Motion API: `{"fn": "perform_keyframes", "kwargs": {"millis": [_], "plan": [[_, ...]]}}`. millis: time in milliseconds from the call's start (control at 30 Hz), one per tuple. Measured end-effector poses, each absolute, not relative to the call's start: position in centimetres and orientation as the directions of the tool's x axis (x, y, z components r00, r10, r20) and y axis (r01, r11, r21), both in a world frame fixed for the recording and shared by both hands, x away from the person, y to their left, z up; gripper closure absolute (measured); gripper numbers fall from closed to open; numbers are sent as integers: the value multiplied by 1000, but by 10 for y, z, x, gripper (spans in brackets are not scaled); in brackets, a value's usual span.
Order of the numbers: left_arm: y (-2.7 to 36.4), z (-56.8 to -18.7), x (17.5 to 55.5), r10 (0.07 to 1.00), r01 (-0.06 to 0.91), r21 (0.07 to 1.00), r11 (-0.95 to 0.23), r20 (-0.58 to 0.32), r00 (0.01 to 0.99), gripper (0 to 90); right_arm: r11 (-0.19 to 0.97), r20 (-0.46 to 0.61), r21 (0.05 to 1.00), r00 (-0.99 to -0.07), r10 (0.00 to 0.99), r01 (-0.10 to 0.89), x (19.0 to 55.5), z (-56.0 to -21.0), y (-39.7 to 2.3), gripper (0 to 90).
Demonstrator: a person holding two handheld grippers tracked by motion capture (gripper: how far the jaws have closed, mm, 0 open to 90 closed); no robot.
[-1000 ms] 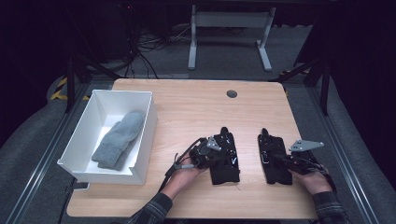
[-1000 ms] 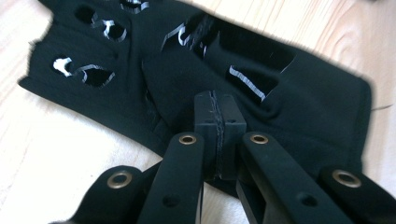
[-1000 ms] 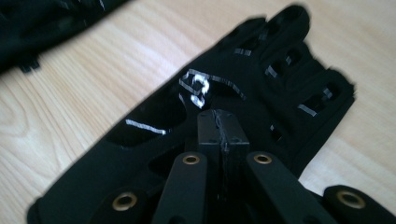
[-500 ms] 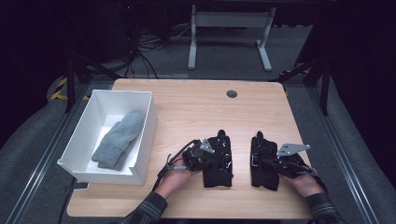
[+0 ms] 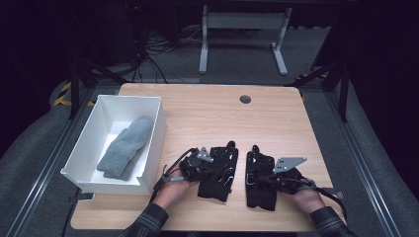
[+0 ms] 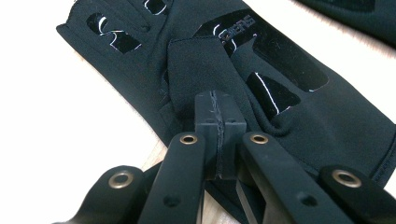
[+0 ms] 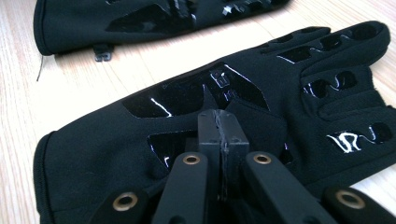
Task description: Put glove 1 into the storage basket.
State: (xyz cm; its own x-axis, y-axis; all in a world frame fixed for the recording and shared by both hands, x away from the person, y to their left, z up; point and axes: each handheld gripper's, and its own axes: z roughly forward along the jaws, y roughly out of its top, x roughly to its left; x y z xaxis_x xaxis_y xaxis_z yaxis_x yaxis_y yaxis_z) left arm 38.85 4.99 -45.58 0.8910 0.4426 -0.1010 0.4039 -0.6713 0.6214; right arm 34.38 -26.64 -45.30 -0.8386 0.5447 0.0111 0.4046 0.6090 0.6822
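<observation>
Gloves flat on table [image 5: 207, 113] — left hand-held gripper [image 6: 217, 122] and right hand-held gripper [image 7: 222, 133] both closed, each pinching one.

left glove [image 5: 218, 170] | right glove [image 5: 260, 177] | black, flat, side by side on table

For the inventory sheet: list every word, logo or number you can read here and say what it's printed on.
Glossy lettering on the palm of the left-hand black glove: upside down in the left gripper view, partly hidden, not surely readable.
Small glossy logo on the palm of the right-hand black glove: too blurred to read.
White bin, grey sock, table: no text.
</observation>
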Motion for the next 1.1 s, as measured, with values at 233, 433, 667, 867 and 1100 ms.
{"fn": "perform_keyframes", "kwargs": {"millis": [233, 433, 667, 867, 1100], "plan": [[49, -455, 389, 439, 398, 620, -676, -95, 894, 899, 620, 9, 685, -855, 519, 383, 347, -453, -249, 900], [52, -452, 388, 459, 400, 635, -661, -79, 885, 810, 618, -9, 694, -854, 521, 369, 348, -451, -248, 900], [64, -448, 391, 548, 448, 648, -616, -57, 835, 672, 596, -17, 701, -825, 565, 393, 344, -448, -273, 900], [62, -456, 395, 559, 482, 619, -621, -81, 825, 619, 585, -21, 697, -804, 595, 415, 343, -448, -289, 900], [57, -456, 393, 568, 498, 617, -609, -99, 817, 752, 613, -4, 666, -820, 573, 425, 343, -454, -285, 900]]}}
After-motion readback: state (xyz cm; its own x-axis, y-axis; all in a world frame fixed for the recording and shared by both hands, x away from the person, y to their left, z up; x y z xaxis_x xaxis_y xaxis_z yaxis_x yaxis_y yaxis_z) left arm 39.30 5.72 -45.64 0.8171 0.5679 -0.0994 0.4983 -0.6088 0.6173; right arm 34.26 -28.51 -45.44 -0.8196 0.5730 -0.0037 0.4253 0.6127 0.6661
